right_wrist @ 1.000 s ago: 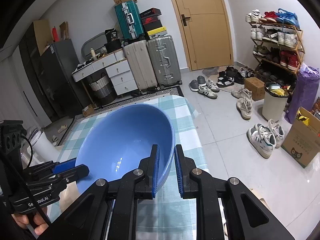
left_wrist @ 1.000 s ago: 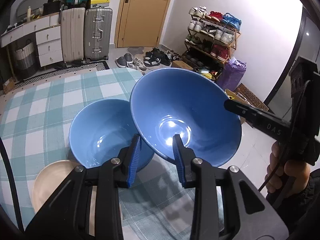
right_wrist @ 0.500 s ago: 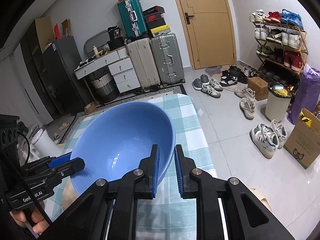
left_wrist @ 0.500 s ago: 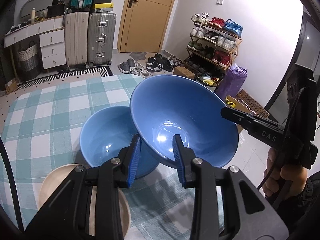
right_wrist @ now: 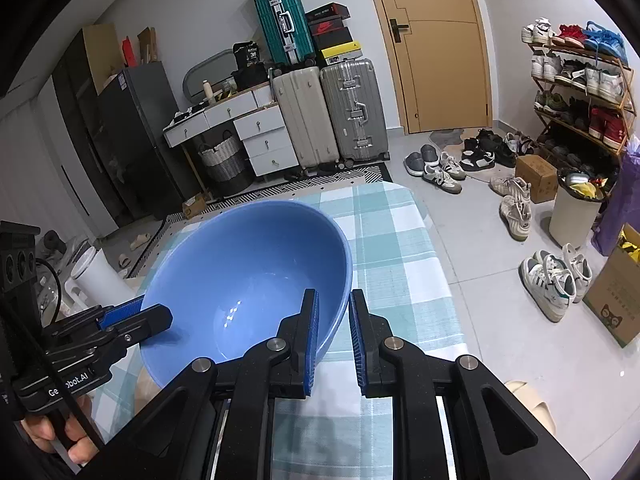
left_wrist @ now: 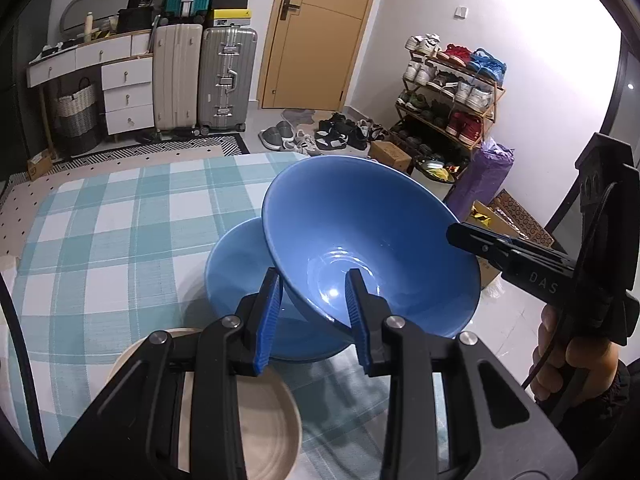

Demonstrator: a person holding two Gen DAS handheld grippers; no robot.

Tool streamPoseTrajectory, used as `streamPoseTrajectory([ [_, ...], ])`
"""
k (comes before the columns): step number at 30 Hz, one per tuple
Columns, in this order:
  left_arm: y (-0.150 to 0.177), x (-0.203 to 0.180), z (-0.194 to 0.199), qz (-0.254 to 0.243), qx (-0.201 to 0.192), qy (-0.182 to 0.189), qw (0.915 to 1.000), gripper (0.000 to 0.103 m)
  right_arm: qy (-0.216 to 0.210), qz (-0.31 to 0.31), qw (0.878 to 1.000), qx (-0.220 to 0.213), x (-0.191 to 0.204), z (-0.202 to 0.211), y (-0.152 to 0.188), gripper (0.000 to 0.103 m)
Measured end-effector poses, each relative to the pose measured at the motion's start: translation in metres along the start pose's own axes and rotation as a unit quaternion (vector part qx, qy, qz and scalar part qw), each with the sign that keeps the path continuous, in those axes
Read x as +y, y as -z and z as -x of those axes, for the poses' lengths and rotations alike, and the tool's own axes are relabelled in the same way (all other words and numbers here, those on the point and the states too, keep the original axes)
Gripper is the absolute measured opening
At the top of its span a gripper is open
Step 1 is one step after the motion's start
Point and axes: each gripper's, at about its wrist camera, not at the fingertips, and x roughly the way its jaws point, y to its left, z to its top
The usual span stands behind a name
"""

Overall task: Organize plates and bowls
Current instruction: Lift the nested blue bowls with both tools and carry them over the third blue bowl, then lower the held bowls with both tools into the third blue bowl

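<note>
A large blue bowl (left_wrist: 360,216) hangs tilted above the checked table, held at two points of its rim. My left gripper (left_wrist: 314,312) is shut on the near rim, one pad outside and one inside the bowl. My right gripper (right_wrist: 334,320) is shut on the bowl's (right_wrist: 240,264) right rim, and its tip (left_wrist: 460,234) shows in the left wrist view. A second blue bowl (left_wrist: 236,272) stands on the cloth, partly under the held one. A beige plate (left_wrist: 264,420) lies nearest, partly hidden by my left gripper's fingers.
The table with its teal checked cloth (left_wrist: 100,240) ends just right of the bowls. Beyond it are floor with loose shoes (right_wrist: 440,168), a shoe rack (left_wrist: 448,92), suitcases (left_wrist: 224,76) and drawers. A person's hand (left_wrist: 568,360) holds the right gripper.
Both grippers have carried the held bowl together across the table. It now overlaps the standing blue bowl more, and the beige plate shows more in the left wrist view.
</note>
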Motion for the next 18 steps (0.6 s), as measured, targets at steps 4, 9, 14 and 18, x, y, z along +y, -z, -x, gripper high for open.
streamPoseTrajectory([
  [4, 0.001, 0.011, -0.002, 0.005, -0.001, -0.007, 1.0000, 0.029, -0.003, 0.003, 1.000, 0.008, 0.006, -0.011, 0.001, 0.016],
  [9, 0.002, 0.020, -0.006, 0.008, -0.001, -0.016, 0.9998, 0.029, -0.009, 0.005, 1.000, 0.015, 0.012, -0.025, 0.001, 0.016],
  [14, 0.003, 0.030, -0.010, 0.010, 0.000, -0.024, 0.9997, 0.029, -0.013, 0.007, 1.000, 0.021, 0.014, -0.035, 0.001, 0.016],
  [18, 0.005, 0.038, -0.016, 0.014, 0.002, -0.029, 0.9995, 0.029, -0.014, 0.012, 0.999, 0.027, 0.016, -0.044, 0.003, 0.016],
])
